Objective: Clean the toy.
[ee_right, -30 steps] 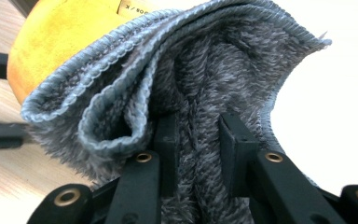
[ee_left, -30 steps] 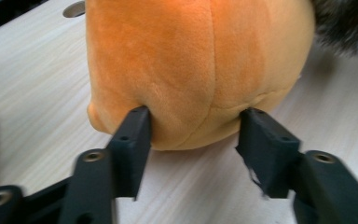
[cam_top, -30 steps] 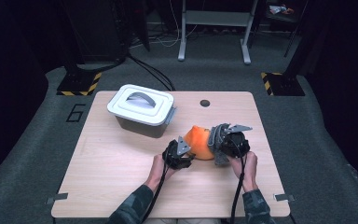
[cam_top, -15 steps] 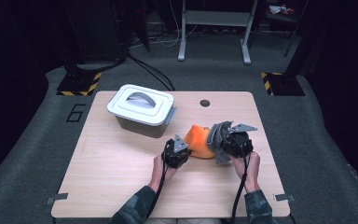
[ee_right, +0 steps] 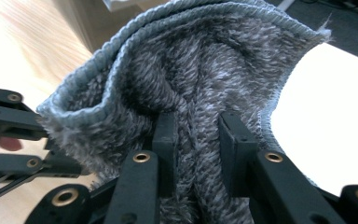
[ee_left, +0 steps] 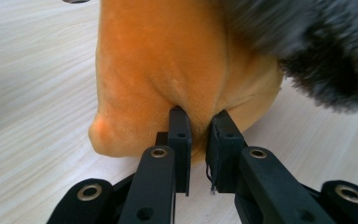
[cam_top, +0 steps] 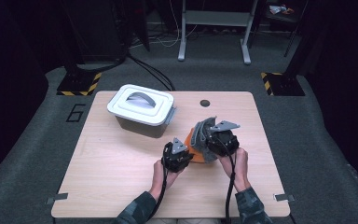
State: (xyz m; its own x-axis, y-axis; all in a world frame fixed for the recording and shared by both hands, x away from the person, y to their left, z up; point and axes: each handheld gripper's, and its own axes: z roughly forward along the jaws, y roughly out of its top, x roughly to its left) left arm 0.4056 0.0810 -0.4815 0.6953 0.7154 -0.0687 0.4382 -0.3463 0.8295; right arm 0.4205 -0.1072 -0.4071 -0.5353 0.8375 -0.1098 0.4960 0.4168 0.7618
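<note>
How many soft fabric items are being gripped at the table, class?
2. An orange plush piece is pinched by the left gripper near the table's middle. A grey knitted piece is clamped by the right gripper, lying partly over the orange one. Others may be hidden underneath.

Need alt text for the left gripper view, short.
Close-up of the left hand-held gripper pinching a fold of an orange plush item, its two black jaws nearly closed on the fabric. A fuzzy grey knit piece overlaps the plush at upper right, above a light wooden table.
</note>
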